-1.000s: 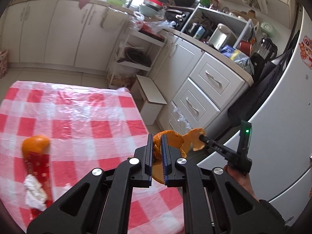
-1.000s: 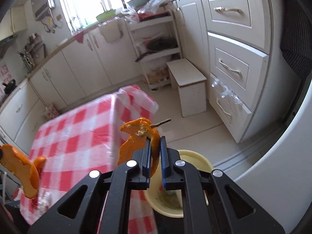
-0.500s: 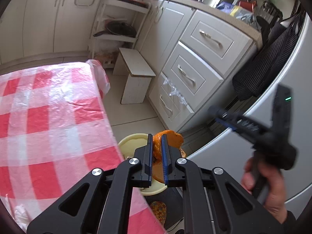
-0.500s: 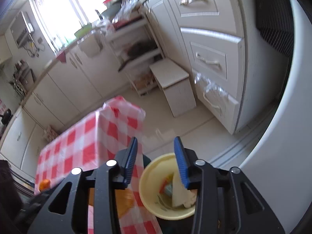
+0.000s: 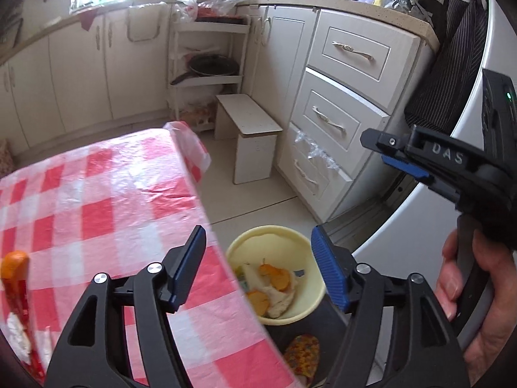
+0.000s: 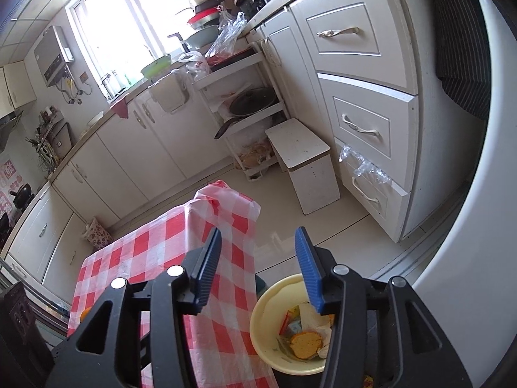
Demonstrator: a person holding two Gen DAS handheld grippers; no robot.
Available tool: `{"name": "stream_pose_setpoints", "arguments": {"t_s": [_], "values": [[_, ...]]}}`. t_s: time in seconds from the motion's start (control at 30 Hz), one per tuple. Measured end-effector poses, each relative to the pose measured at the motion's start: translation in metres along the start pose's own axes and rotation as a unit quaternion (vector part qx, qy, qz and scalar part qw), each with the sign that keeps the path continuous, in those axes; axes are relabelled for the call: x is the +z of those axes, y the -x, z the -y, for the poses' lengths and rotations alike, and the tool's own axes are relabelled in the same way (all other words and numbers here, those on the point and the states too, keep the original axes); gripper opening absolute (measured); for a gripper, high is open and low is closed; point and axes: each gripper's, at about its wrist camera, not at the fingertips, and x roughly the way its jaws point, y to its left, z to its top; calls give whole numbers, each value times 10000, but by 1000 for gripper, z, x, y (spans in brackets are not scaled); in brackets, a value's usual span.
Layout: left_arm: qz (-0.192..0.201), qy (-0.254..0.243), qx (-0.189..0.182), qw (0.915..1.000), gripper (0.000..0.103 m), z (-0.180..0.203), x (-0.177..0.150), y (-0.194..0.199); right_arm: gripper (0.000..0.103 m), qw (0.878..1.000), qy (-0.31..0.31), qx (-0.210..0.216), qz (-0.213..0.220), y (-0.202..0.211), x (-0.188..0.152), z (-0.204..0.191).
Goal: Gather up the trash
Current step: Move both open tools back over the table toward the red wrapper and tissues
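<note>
Currently both jaws are being opened, nothing between them: left gripper and right gripper are being held over the yellow bin beside the table edge, with bare floor beyond.

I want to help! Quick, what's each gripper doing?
Left gripper: jaws opening, empty, above the round yellow plastic bin.
Right gripper: jaws opening, empty.

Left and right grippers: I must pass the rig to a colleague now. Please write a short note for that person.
Left gripper: jaws opening, nothing between them, above the yellow bin.
Right gripper: jaws opening, empty, also near the bin.
Done: orange peels lie in the bin with other waste.
Left: on the checkered table, an orange piece, a red wrapper and a crumpled white tissue near its left edge.
</note>
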Motion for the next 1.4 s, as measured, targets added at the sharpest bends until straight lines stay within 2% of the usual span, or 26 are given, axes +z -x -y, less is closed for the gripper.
{"name": "stream_pose_setpoints", "arguments": {"t_s": [0.33, 0.47, 0.6, 0.77, 0.97, 1.07, 1.2, 1.3, 1.37, 1.4], "values": [[187, -451, 579, 9971, 69, -22, -16, 49, 50, 9991, 349, 191, -116, -10, -6, -37], [197, -453, 623, 9968, 69, -29, -19, 61, 50, 9984, 465, 253, -175, -15, -9, -49], [167, -326, 508, 9980, 70, -47, -31, 77, 51, 9976, 571, 335, -215, -18, -10, -60], [174, 33, 577, 9982, 72, -105, -67, 108, 53, 9960, 730, 442, -275, -22, -14, -78], [-10, 582, 1319, 9896, 74, -199, -107, 136, 53, 9915, 1059, 628, -427, -31, -26, -112], [-92, 745, 1527, 9854, 74, -229, -115, 138, 53, 9888, 1189, 764, -475, -34, -30, -130], [-282, 888, 1516, 9840, 74, -248, -125, 124, 53, 9828, 1390, 1037, -637, -41, -42, -163], [-411, 869, 1469, 9845, 74, -251, -131, 112, 53, 9740, 1658, 1287, -859, -51, -58, -196], [-468, 933, 1402, 9846, 66, -254, -133, 107, 54, 9635, 1987, 1451, -1059, -58, -73, -224], [-499, 1039, 1325, 9845, 56, -258, -134, 106, 54, 9573, 2156, 1537, -1160, -61, -80, -235]]}}
